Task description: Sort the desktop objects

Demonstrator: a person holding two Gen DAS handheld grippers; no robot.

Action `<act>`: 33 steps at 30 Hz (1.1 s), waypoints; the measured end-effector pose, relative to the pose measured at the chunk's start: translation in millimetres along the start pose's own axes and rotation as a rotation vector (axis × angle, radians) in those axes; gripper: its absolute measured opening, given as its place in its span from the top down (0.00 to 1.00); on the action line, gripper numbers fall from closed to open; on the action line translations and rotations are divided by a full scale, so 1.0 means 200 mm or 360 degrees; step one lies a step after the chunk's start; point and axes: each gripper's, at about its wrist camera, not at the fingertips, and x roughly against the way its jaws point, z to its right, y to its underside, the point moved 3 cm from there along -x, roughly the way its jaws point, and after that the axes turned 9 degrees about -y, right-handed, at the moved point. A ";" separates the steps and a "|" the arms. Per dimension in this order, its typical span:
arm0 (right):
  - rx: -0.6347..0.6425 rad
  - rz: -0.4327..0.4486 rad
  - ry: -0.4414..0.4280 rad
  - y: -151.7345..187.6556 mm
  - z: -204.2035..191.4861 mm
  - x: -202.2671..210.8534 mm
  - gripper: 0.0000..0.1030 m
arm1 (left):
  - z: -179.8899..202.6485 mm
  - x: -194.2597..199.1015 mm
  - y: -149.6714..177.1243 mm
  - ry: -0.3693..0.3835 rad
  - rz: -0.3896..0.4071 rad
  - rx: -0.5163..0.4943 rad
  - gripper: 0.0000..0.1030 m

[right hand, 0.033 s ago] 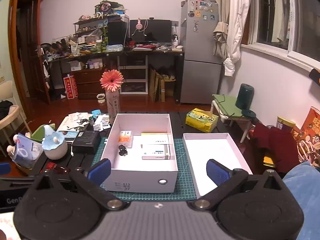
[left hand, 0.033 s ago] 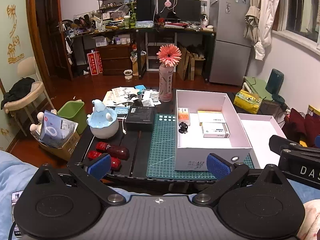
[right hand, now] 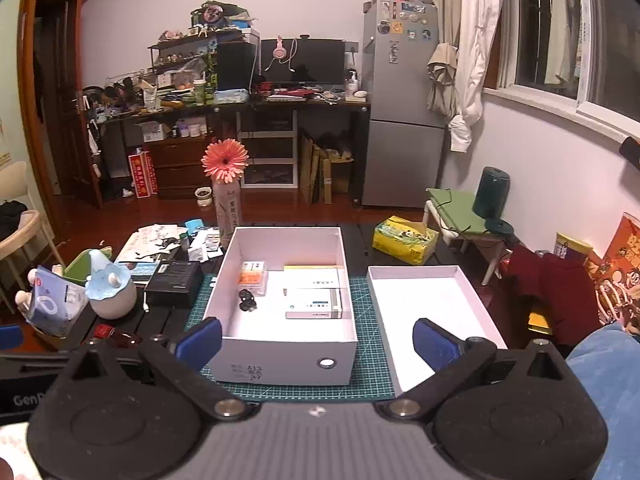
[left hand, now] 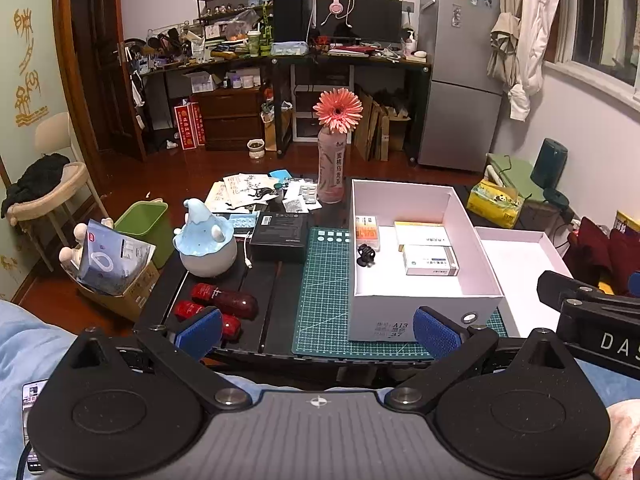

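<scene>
A white box [left hand: 424,314] stands on a green cutting mat [left hand: 324,288]. Inside lie an orange packet [left hand: 367,227], a black hair clip [left hand: 366,255] and two white medicine boxes [left hand: 430,261]. Its lid [left hand: 520,260] lies open side up to the right. Left of the mat are red bottles [left hand: 224,300], a black box [left hand: 280,232] and a blue-topped ceramic jar [left hand: 206,240]. My left gripper [left hand: 316,330] hovers open at the table's near edge, holding nothing. My right gripper [right hand: 316,340] is open and empty too, in front of the box [right hand: 288,360] and lid [right hand: 428,300].
A bottle with a pink flower [left hand: 332,176] stands behind the box, next to loose papers [left hand: 248,192]. A green bin [left hand: 146,220] and a cardboard carton [left hand: 120,296] sit on the floor at the left. A yellow tissue pack [right hand: 404,240] lies at the back right.
</scene>
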 end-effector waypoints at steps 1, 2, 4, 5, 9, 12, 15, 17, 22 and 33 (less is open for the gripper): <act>-0.0002 0.0001 -0.0003 0.00 0.00 0.00 0.01 | 0.00 0.00 0.00 -0.0004 -0.0001 -0.0004 0.00; -0.0003 0.0002 -0.0006 0.01 0.00 0.00 0.01 | 0.01 0.00 0.00 -0.0008 -0.0002 -0.0008 0.00; -0.0006 0.0004 -0.0013 0.01 -0.01 0.00 0.01 | 0.01 0.00 0.00 -0.0016 -0.0004 -0.0015 0.00; -0.0007 0.0005 -0.0016 0.02 -0.01 0.00 0.01 | 0.02 0.00 0.00 -0.0020 -0.0004 -0.0019 0.00; -0.0006 -0.0001 -0.0021 0.01 -0.02 0.00 0.01 | -0.01 0.01 0.01 -0.0022 0.0019 0.0002 0.00; -0.0009 -0.0004 -0.0029 0.01 -0.01 0.00 0.01 | -0.01 0.01 0.01 -0.0036 0.0020 0.0000 0.00; -0.0010 -0.0002 -0.0031 0.01 0.00 -0.01 0.01 | -0.01 0.01 0.01 -0.0037 0.0017 0.0004 0.00; -0.0002 0.0004 -0.0025 0.01 0.00 -0.01 0.01 | -0.01 0.01 0.01 -0.0041 0.0019 0.0003 0.00; 0.0042 0.0048 -0.0012 0.01 0.00 0.00 0.01 | -0.01 0.01 0.01 -0.0049 0.0016 0.0004 0.00; 0.0037 0.0083 -0.0012 0.02 0.00 -0.01 0.01 | -0.01 -0.01 0.01 -0.0057 0.0020 0.0008 0.00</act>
